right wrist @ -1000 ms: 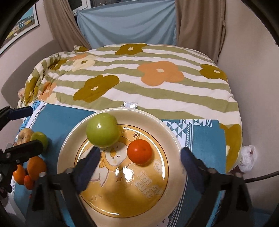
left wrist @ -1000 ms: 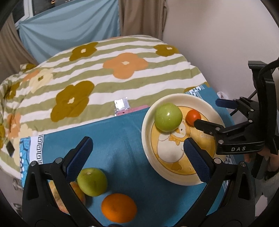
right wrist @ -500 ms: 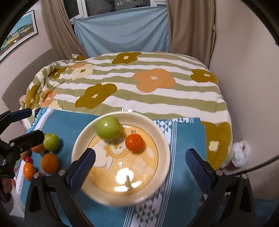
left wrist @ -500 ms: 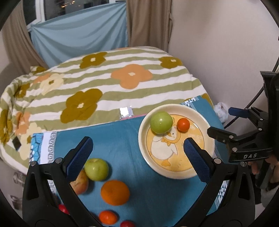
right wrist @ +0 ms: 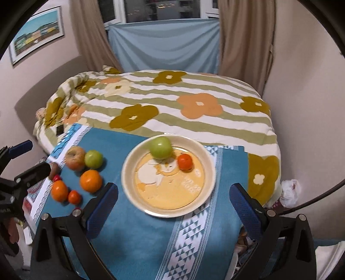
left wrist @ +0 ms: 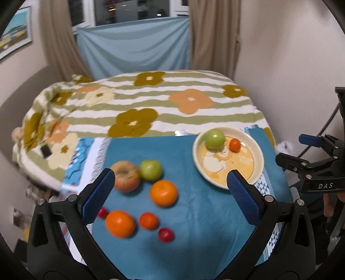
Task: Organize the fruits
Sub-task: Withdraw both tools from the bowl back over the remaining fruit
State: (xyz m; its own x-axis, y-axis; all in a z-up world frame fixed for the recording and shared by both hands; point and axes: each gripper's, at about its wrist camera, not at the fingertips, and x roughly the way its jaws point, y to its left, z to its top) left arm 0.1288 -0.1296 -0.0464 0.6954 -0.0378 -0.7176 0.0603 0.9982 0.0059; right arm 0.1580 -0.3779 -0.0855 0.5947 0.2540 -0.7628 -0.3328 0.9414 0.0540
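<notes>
Both grippers, left (left wrist: 170,185) and right (right wrist: 173,199), have pulled back from the plate (right wrist: 207,160), spread and empty, leaving an apple (right wrist: 160,147) and tangerine (right wrist: 185,161) on it while seven fruits (left wrist: 163,192) wait on the cloth (left wrist: 194,215).

It was a bedroom in a home. Beyond the fingers lay a bed under a green-and-white striped quilt with big brown and orange flowers (right wrist: 172,107). Farther off, beige fabric curtains (right wrist: 243,36) hung on both sides of a dark window (right wrist: 161,8), with a pale blue sheet (right wrist: 163,45) draped beneath it. A framed landscape picture (right wrist: 36,34) hung on the pinkish wall, far to the left of the fingers. Nearest them, a teal woven cloth with a white patterned border (right wrist: 138,237) was spread over the bed's foot, carrying a cream ceramic plate with a cartoon duck (right wrist: 168,176) and loose fruit.
</notes>
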